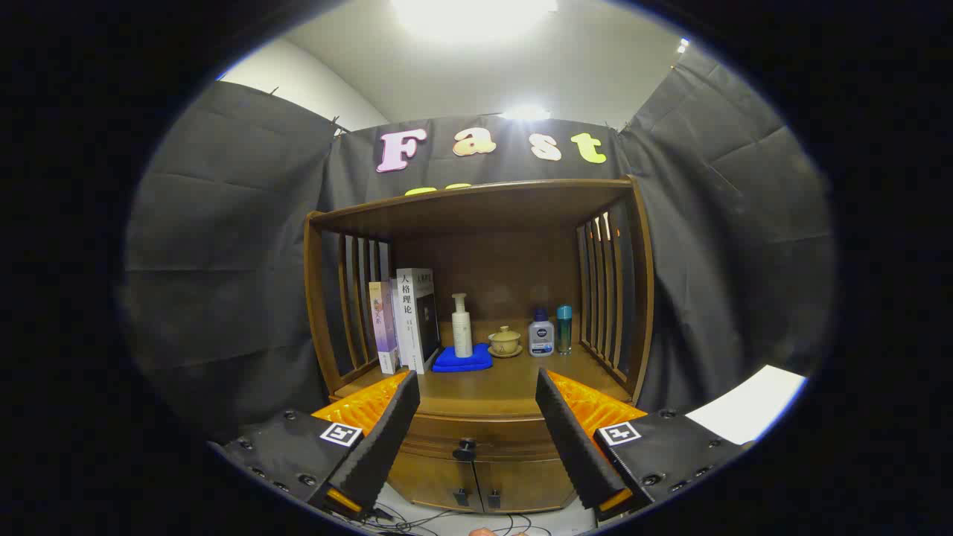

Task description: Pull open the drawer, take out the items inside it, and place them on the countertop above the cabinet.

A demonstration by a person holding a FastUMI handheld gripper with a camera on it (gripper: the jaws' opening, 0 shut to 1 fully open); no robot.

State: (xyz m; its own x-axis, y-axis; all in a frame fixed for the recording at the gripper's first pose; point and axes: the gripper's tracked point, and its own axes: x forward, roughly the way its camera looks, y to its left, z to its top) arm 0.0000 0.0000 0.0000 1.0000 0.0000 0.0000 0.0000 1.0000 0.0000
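So your gripper (476,387) fingers gape wide, empty, the shut drawer (476,435) with its knob (465,449) between them, books (406,320) with Chinese spine text and a bottle (541,333) on the countertop (491,394).

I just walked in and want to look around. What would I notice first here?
Probably the wooden cabinet straight ahead, with slatted sides and a countertop carrying books, a white pump bottle on a blue cloth, a small lidded teacup and two little bottles. Below it, the drawer is shut, its dark knob sitting between the gripper and its wide-open jaws.
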